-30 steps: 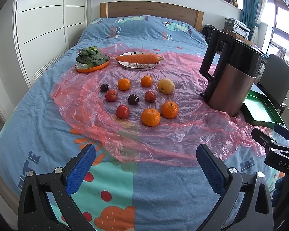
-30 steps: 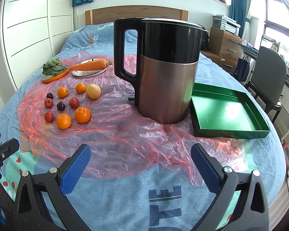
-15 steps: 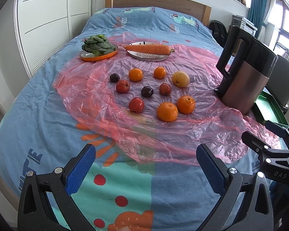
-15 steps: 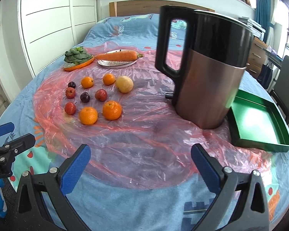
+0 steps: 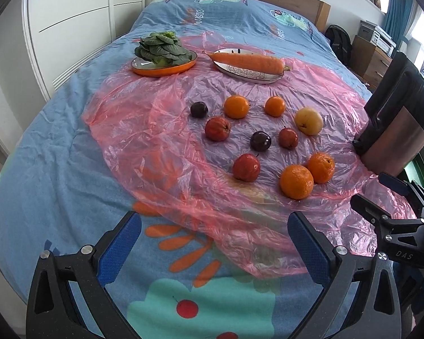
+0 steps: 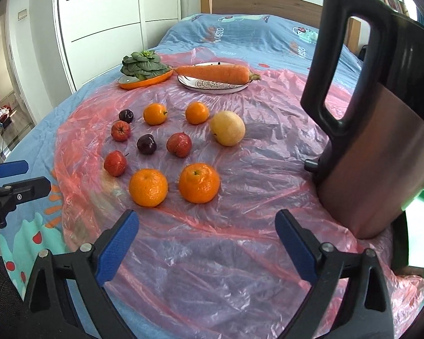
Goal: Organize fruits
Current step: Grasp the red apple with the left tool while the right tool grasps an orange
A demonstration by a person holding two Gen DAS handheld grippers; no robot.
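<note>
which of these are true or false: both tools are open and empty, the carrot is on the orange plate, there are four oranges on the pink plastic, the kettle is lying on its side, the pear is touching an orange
1. Both tools are open and empty. True: the left tool and right tool hold nothing.
2. The carrot is on the orange plate. False: it lies on the patterned white plate; the orange plate holds leafy greens.
3. Four oranges lie on the pink plastic sheet. True.
4. The kettle lies on its side. False: it stands upright.
5. The pear touches an orange. False: it sits apart from every fruit.
</note>
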